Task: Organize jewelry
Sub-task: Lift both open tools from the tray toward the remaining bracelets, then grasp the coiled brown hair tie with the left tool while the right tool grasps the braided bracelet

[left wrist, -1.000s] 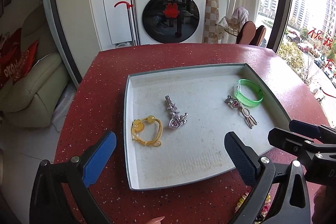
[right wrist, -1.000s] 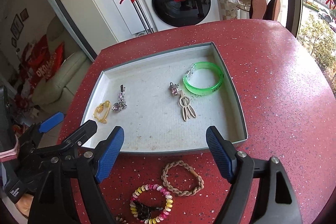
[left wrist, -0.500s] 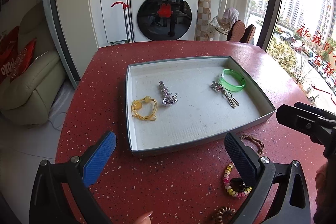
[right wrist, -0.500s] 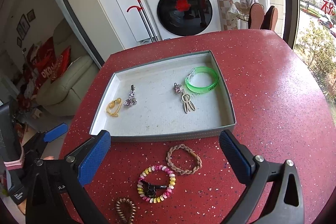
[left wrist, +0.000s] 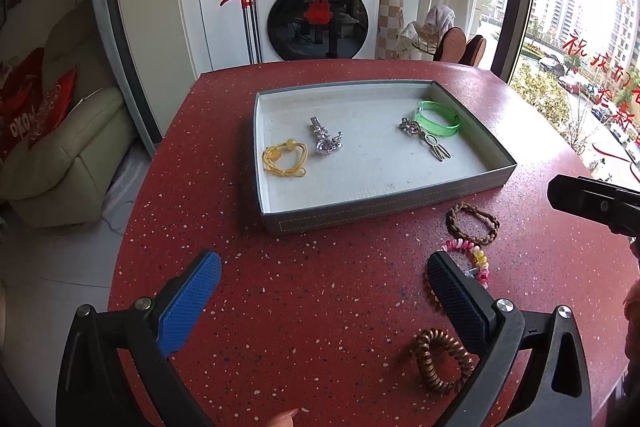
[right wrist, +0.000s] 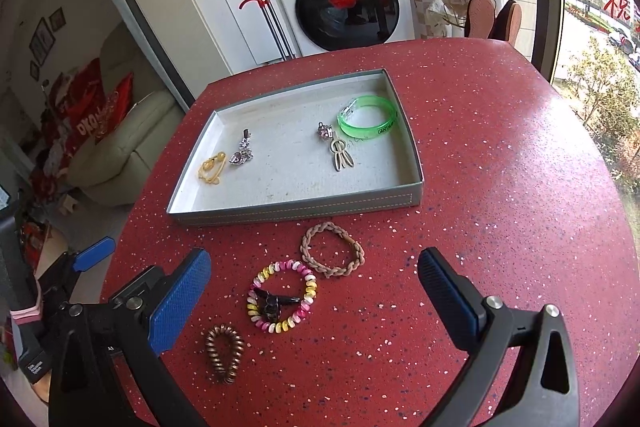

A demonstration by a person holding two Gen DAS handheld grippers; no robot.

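Observation:
A grey tray (left wrist: 384, 205) (right wrist: 296, 210) on the red table holds a yellow hair tie (left wrist: 285, 157) (right wrist: 211, 167), a silver clip (left wrist: 326, 139) (right wrist: 241, 153), a key-ring charm (left wrist: 426, 141) (right wrist: 338, 151) and a green bracelet (left wrist: 438, 118) (right wrist: 368, 123). In front of the tray lie a braided brown band (left wrist: 472, 223) (right wrist: 332, 249), a pink-yellow coil tie (right wrist: 282, 297) (left wrist: 474, 259) with a dark clip inside, and a brown spiral tie (right wrist: 224, 351) (left wrist: 440, 361). My left gripper (left wrist: 324, 297) and right gripper (right wrist: 314, 291) both hover open and empty above the table.
The red speckled table (right wrist: 500, 187) ends in a curved edge at left and right. Beyond it stand a washing machine (left wrist: 316, 7), a red-handled mop (left wrist: 246, 15), a pale sofa (left wrist: 60, 155) and chairs (right wrist: 492, 15) by a window.
Both grippers have drawn back from the tray toward the near side of the table. The loose ties in front of the tray have come into view. The right jaws have widened.

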